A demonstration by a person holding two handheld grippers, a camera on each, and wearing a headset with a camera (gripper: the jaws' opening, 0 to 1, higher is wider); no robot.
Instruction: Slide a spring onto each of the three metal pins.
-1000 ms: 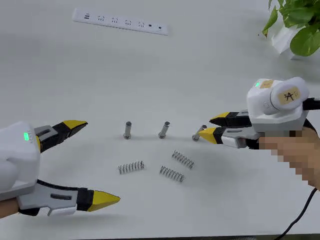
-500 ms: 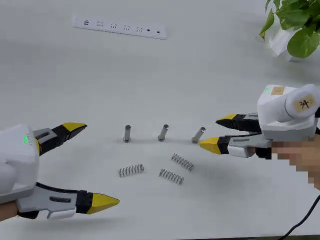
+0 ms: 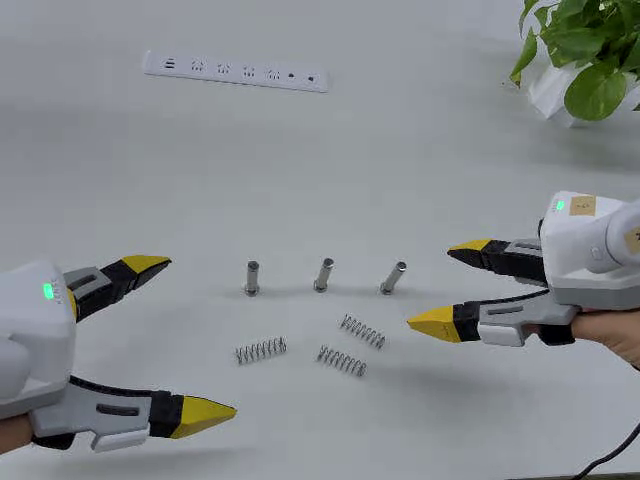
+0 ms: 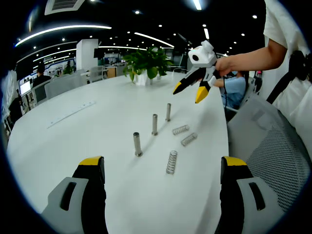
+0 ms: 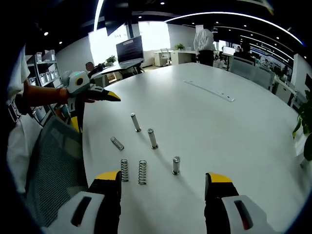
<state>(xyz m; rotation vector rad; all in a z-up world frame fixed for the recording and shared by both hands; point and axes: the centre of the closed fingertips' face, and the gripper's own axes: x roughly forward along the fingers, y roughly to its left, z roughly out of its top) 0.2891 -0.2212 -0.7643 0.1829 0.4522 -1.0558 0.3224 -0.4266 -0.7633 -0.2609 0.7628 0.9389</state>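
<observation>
Beside the pins (image 3: 323, 274), left gripper (image 3: 198, 336) and right gripper (image 3: 431, 286), jaws agape, empty.

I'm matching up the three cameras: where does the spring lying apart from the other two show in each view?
Head view: the lone spring lies left of the other two, below the leftmost pin.
Left gripper view: the nearest spring, right of the nearest pin.
Right gripper view: the farthest spring, left of the farthest pin.
Shared landmark: that end pin.
</observation>
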